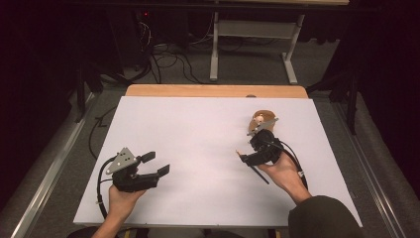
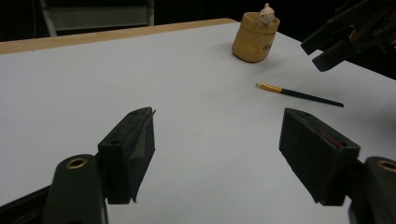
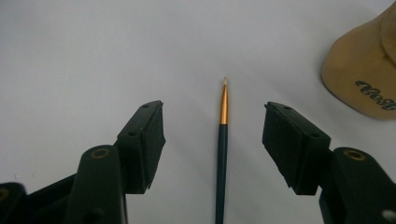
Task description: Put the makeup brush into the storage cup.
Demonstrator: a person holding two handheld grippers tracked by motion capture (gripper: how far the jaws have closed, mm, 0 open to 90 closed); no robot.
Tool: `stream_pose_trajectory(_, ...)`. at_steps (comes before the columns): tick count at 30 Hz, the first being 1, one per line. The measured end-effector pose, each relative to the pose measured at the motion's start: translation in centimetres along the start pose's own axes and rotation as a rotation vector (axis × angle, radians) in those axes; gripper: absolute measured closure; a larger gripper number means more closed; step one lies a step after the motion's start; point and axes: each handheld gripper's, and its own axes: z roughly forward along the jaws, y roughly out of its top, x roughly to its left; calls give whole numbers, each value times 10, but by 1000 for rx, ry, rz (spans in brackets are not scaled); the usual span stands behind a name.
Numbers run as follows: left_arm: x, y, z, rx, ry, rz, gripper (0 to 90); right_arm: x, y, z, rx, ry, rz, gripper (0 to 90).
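A white sheet covers the bench [image 1: 198, 148], whose wooden far edge shows along the top of the sheet in the high view. At the lower left of that view the left gripper [image 1: 157, 164] is held in a hand [image 1: 124, 198] low over the sheet, released, its jaws spread wide with nothing between them. At the right of the frame the right gripper [image 1: 246, 157] is held in the other hand [image 1: 285, 173], also released, jaws apart. In the right gripper view a thin paintbrush [image 3: 222, 154] with a dark handle and a gold ferrule lies flat on the sheet, running up the middle of the frame between the two jaws and touching neither; its tip points away from the camera. In the left gripper view the same paintbrush [image 2: 299, 94] lies at the right of the frame, below the right gripper [image 2: 350, 35] in the upper right corner. A small tan cup [image 2: 255, 37] with a pale figure on its rim stands near the top of that view, well beyond the brush; in the high view the cup [image 1: 262, 119] sits just past the right gripper.
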Motion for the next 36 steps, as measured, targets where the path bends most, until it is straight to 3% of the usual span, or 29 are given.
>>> stream_pose_trajectory(17,0,0,0,-1,1,1,271,-4,8,16,147,4,-3,494)
stream_pose_trajectory(23,0,0,0,-2,0,0,271,-6,13,21,193,-1,18,521)
stream_pose_trajectory(36,0,0,0,-2,-1,1,271,-6,18,40,289,1,-2,604)
